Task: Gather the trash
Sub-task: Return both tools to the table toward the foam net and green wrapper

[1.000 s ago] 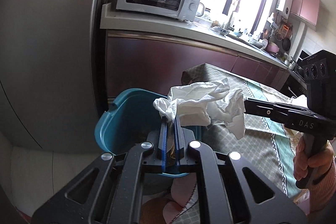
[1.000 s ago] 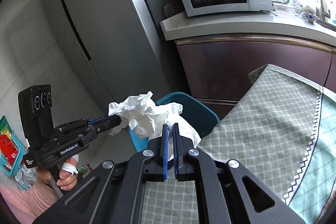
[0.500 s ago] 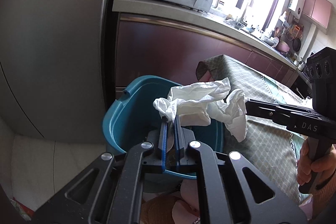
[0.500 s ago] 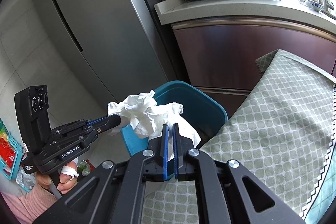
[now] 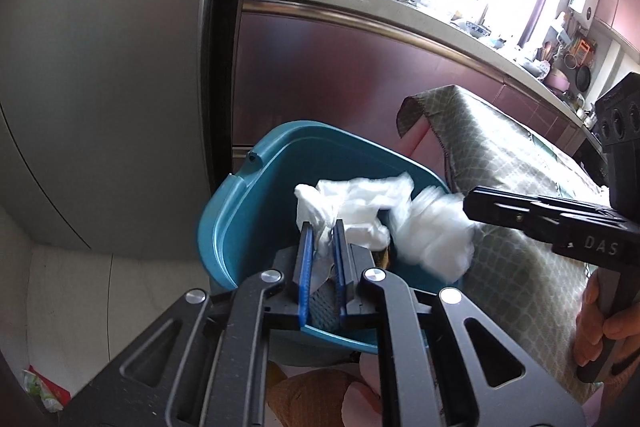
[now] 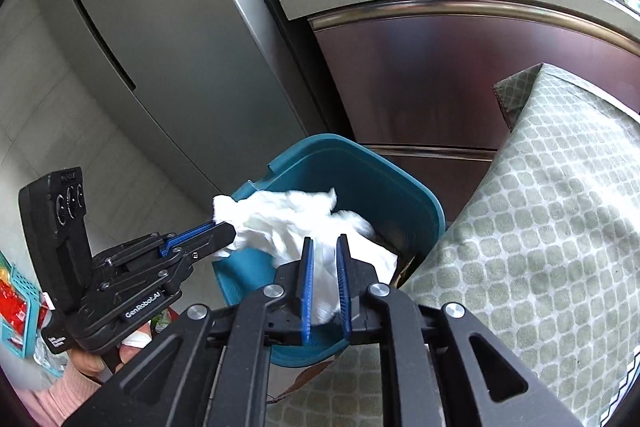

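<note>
Tissue (image 5: 360, 203), white and crumpled, hangs over the teal bin (image 5: 256, 211); both grippers' jaws, just parting, hold it loosely between them.

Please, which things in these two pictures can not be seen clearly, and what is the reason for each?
- Bottom of the teal bin: both views, covered by the white tissue and the gripper bodies.
- Brown item in the bin: only a sliver shows under the tissue.
- Tissue near the right gripper: left wrist view, blurred.
- Red packaging: right wrist view, cut by the left edge.
</note>
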Demonstrator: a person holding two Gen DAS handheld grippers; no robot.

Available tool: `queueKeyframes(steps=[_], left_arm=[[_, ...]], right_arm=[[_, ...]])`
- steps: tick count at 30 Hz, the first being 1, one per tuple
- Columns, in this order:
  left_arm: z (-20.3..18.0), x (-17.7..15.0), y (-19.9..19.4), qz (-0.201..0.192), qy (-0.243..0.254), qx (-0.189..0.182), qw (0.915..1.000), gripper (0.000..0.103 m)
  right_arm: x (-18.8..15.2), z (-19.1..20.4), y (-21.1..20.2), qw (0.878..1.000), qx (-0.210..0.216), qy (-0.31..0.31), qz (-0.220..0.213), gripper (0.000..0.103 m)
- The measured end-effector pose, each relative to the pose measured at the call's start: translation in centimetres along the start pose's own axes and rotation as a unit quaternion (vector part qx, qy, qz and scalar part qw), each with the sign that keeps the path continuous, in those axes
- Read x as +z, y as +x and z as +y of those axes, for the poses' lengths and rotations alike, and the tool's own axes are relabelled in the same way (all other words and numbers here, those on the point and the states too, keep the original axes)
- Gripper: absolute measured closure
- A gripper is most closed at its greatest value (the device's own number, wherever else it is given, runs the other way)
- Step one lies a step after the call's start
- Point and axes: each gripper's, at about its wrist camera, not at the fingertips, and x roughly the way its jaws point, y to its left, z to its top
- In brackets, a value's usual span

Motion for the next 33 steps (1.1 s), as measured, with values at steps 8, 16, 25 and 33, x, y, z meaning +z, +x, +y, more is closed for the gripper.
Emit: queueKeyframes(steps=[8,16,25,33], left_arm=[[-0.5,-0.3,0.2,-0.002,-0.002,-0.002,1.0,0.092],[-1.6,-0.2,-0.7,-0.01,0.005,-0.01,0.9999,0.089],[-5.8,-0.4,-3.5,-0.037,0.049,-0.063,0.9961,0.082],[-12.3,-1.2,-5.6,-0.046,0.112,-0.121,0.9852,0.074]], right_arm=[[-0.5,-0.3,-0.4,1.0,0.0,0.003,-0.008,0.089],[-1.9,-0.1,-3.2,1.0,0.011,-0.006,-0.02,0.086],[-4.5,-0.5,-10.3,0.997,-0.005,-0.031,-0.073,0.075],[-8.4,-3.2,-18.2,0.99,-0.06,-0.017,-0.126,0.07]])
